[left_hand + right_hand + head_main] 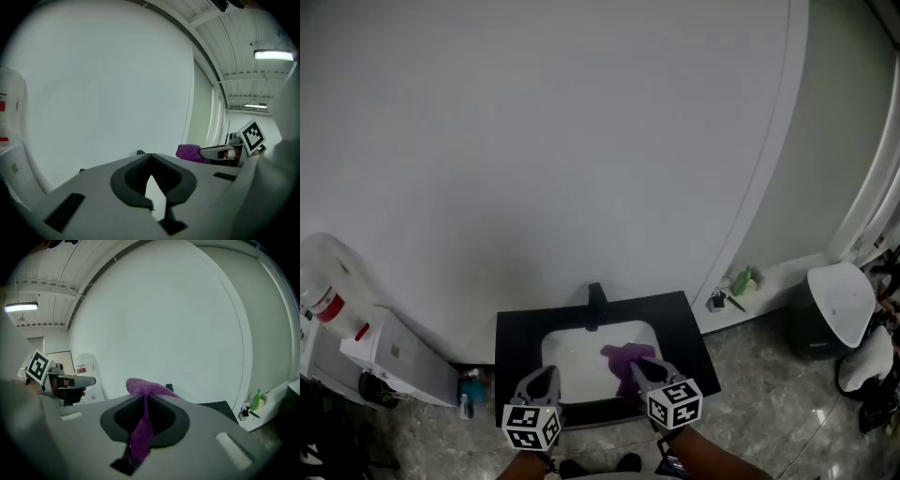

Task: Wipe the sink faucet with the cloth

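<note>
My right gripper (637,368) pinched a soft, crumpled purple cloth (625,356) over the white rounded-rectangle basin (570,364) sunk in the black counter (679,323), my left gripper (542,374) closed and empty.

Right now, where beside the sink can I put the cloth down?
Bare: the black counter left and right of the basin. Crowded: the basin's right half, where the right gripper holds the cloth, and the faucet behind.
</note>
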`<move>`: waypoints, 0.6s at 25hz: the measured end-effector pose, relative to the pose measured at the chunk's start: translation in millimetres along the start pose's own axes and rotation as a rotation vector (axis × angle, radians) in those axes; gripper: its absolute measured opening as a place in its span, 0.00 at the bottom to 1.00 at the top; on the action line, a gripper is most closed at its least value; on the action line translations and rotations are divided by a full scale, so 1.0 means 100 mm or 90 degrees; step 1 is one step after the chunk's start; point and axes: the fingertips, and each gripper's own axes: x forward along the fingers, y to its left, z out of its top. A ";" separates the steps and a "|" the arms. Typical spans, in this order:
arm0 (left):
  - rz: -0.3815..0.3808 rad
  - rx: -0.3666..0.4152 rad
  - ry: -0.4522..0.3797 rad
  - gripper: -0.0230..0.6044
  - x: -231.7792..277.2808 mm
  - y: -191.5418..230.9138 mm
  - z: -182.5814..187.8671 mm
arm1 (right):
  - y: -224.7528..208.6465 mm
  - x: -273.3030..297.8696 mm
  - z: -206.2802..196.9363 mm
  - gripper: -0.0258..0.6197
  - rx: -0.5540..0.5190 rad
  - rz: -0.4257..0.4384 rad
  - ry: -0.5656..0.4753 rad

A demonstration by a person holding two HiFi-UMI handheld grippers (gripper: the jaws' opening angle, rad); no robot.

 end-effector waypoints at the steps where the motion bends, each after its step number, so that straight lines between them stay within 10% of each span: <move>1: -0.001 0.000 0.000 0.04 0.00 -0.01 0.00 | 0.01 -0.01 -0.01 0.09 -0.001 0.000 0.000; 15: -0.003 0.004 0.004 0.04 0.00 -0.05 -0.02 | 0.02 -0.03 0.01 0.09 -0.010 0.007 -0.004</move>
